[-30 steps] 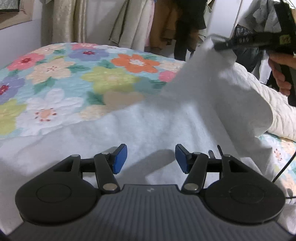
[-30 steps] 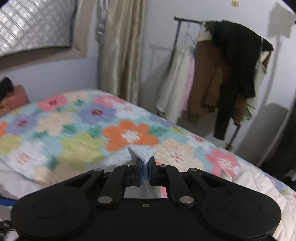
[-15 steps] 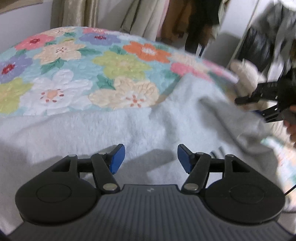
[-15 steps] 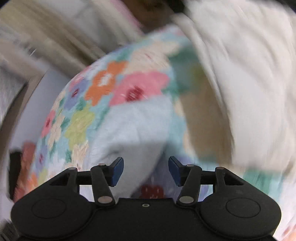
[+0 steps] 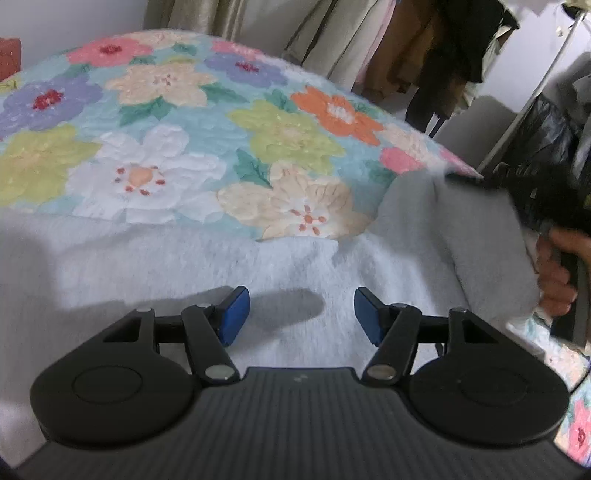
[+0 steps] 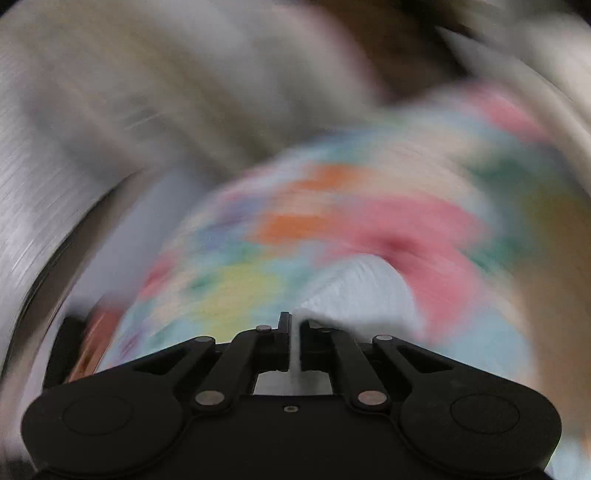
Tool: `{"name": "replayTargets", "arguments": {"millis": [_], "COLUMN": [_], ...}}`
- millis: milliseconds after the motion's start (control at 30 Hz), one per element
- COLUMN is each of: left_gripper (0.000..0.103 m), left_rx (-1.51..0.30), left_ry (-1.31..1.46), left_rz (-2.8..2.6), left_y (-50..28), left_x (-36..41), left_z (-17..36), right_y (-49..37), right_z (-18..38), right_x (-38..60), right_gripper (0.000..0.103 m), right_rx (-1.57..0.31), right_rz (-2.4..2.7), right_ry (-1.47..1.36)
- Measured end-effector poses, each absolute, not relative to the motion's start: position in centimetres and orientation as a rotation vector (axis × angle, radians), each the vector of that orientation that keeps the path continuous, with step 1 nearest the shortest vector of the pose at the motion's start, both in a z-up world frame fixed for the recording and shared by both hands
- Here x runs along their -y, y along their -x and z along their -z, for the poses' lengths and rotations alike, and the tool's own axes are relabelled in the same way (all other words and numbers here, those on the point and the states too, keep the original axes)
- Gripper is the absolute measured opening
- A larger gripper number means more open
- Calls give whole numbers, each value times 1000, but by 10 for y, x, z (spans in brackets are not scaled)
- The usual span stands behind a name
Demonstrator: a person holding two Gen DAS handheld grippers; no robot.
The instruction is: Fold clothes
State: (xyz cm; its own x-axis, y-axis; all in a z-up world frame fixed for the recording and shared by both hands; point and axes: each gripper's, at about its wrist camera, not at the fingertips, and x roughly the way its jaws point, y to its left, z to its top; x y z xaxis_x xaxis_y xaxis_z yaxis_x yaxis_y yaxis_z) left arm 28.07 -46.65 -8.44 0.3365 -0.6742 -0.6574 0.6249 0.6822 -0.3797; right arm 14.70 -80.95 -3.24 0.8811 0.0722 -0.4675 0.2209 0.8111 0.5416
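Note:
A pale blue fleece garment [image 5: 207,266] lies spread over the near part of the bed. My left gripper [image 5: 301,314] hovers just above it, open and empty, blue pads apart. My right gripper [image 6: 293,332] is shut on a fold of the same garment [image 6: 362,284]; that view is heavily blurred. In the left wrist view the right gripper [image 5: 465,179] pinches the garment's far right corner and holds it raised, with the person's hand [image 5: 557,269] on the handle.
The bed carries a floral quilt [image 5: 177,122] in pastel colours. Coats hang on a rack [image 5: 424,44] behind the bed, beside beige curtains [image 5: 192,14]. A dark bag [image 5: 543,133] stands at the right.
The right gripper let go of the raised corner, swung open over the bed, and has now shut on the garment's right corner again. The left gripper stayed open over the garment.

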Motion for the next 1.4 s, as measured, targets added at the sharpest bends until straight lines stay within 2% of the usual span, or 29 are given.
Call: {"name": "replayTargets", "arguments": {"millis": [133, 267, 400, 467, 500, 533, 567, 867, 1200, 1400], "left_gripper": [62, 62, 62, 62, 62, 62, 62, 62, 62, 62], "left_rx": [-821, -770, -790, -785, -781, -778, -779, -880, -957, -968], "left_ry": [105, 94, 50, 25, 17, 11, 8, -32, -45, -157], "left_rz": [851, 795, 760, 764, 765, 765, 765, 817, 863, 918], "left_y": [-278, -278, -274, -265, -260, -254, -248, -192, -115, -70], "left_x": [438, 431, 438, 437, 436, 434, 432, 434, 410, 408], "left_z": [74, 69, 70, 69, 69, 70, 70, 92, 75, 73], "right_y": [-135, -143, -174, -168, -161, -155, -148, -68, 38, 99], "right_z": [-32, -46, -23, -13, -8, -4, 1, 35, 11, 34], "right_x": [769, 796, 823, 824, 824, 825, 827, 832, 777, 727], "right_gripper": [3, 2, 6, 15, 23, 44, 53, 53, 53, 53], "right_rx": [-407, -452, -612, -622, -614, -607, -601, -619, -671, -761], "right_rz": [-298, -22, 390, 438, 442, 446, 463, 343, 262, 255], "right_ry": [-362, -223, -116, -162, -198, -233, -276, -697, -659, -590]}}
